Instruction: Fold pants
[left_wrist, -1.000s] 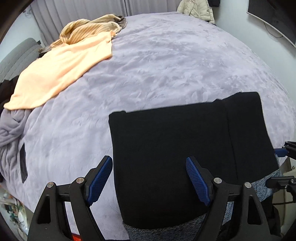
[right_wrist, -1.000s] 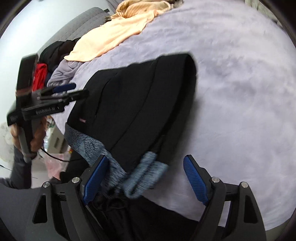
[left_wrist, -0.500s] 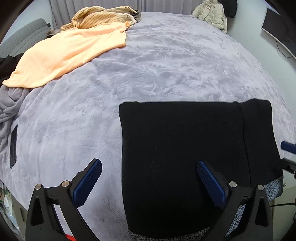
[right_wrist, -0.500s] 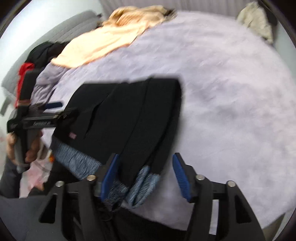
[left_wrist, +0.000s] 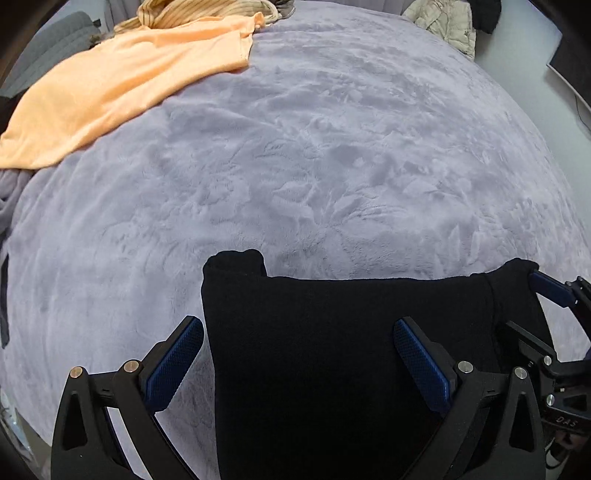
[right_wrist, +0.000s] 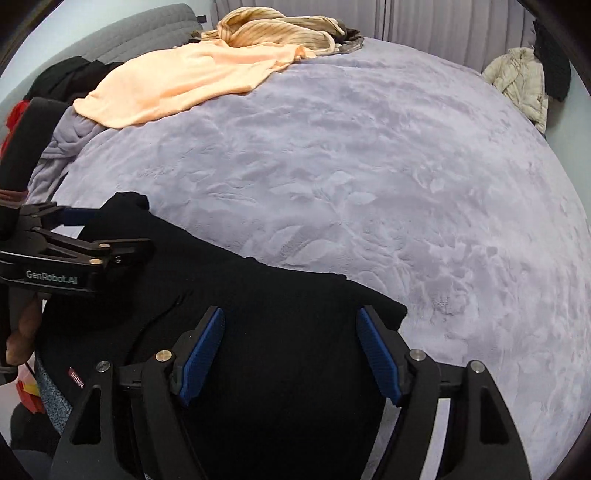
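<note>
Pants (left_wrist: 332, 350) (black, folded) lie on the bed (left_wrist: 332, 166) beneath the wide-spread left gripper (left_wrist: 295, 362) and opening, empty right gripper (right_wrist: 291, 354).

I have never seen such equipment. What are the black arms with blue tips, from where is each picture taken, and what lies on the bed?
No robot: a person holds hand tongs, one pair per hand, each carrying a camera looking along its fingers. One picture is from the left tongs, the other from the right tongs. Black pants, partly folded, lie on a grey blanket. An orange garment lies farther back. The left tongs are wide open; the right are opening. Both are over the pants, neither gripping.
</note>
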